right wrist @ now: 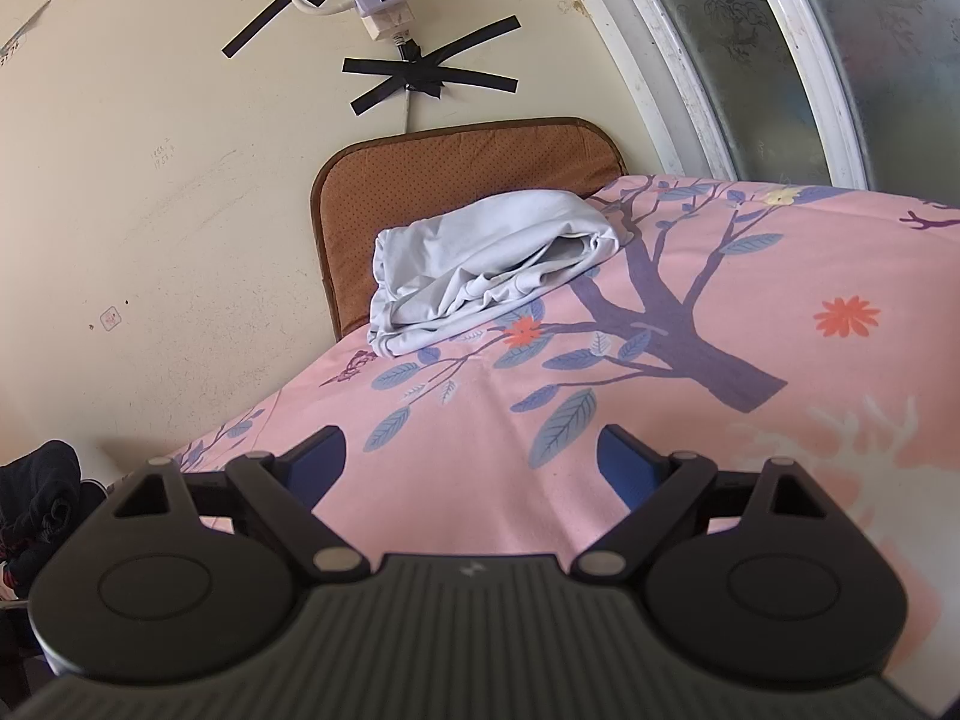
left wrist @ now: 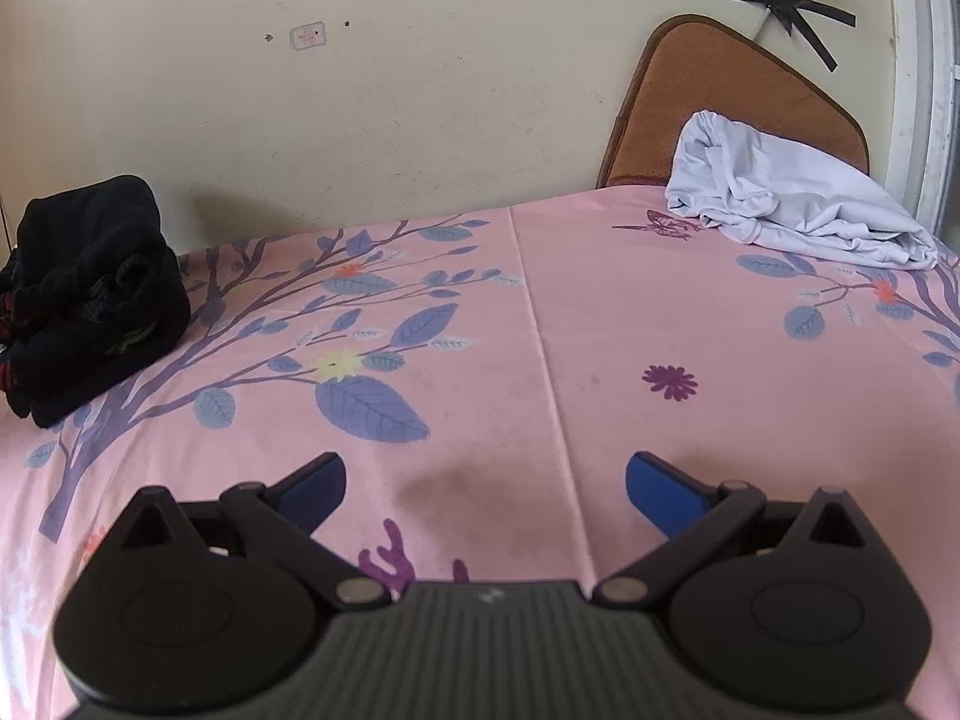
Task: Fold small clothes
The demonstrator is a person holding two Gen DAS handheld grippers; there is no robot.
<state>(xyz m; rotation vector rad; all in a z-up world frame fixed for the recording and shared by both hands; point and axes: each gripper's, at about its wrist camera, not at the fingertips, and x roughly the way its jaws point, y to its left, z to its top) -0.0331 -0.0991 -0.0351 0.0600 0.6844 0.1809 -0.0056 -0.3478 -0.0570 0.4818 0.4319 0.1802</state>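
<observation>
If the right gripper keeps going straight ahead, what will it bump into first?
Probably the pink sheet, since the right gripper, jaws open, tilts down toward it. Skimming just above it, it would likely meet the pale blue garment next. Depth is hard to judge.

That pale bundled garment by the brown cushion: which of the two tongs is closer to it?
Probably the right tongs: the pale garment lies just ahead of them, slightly left. From the left tongs it sits far off to the right, looking smaller. Both tongs are open and empty.
</observation>
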